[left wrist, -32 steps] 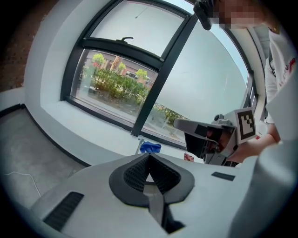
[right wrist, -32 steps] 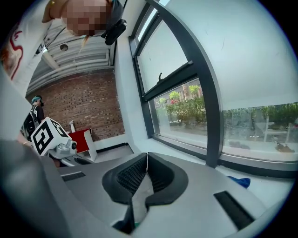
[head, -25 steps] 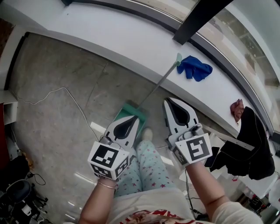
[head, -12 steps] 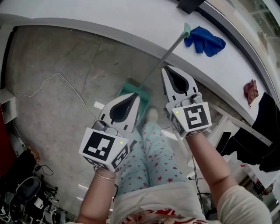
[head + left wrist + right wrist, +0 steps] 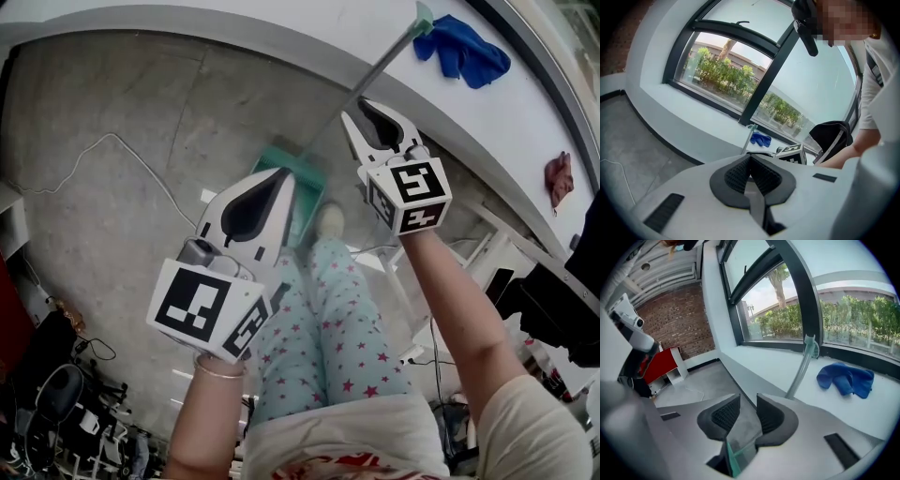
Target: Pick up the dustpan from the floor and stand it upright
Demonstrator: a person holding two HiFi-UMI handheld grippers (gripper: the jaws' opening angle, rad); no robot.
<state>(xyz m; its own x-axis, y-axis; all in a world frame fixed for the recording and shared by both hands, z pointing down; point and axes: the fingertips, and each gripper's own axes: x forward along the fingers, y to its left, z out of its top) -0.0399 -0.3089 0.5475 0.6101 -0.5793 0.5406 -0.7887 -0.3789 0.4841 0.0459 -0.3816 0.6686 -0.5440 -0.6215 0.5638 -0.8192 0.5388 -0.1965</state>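
The teal plastic dustpan [image 5: 309, 183] sat on the grey, mottled concrete floor [image 5: 112, 103] just below the white window ledge [image 5: 281, 28]. Its pan was a shallow rectangular scoop. Its long, thin, pale translucent handle [image 5: 375, 70] sloped up to lean on the ledge's edge and ended in a green cap. A crumpled blue cloth [image 5: 466, 49] lay on the ledge near that cap.

Both grippers had smooth white shells and black ribbed pads. The left gripper [image 5: 284, 176] hung over the pan on the side away from the ledge, its jaws pressed together on nothing. The right gripper [image 5: 361, 108] was close under the ledge, just beside the handle. Its jaws had just been opening and stood a little apart, with nothing between them. A thin white cable [image 5: 122, 141] trailed across the floor, farther out from the ledge.
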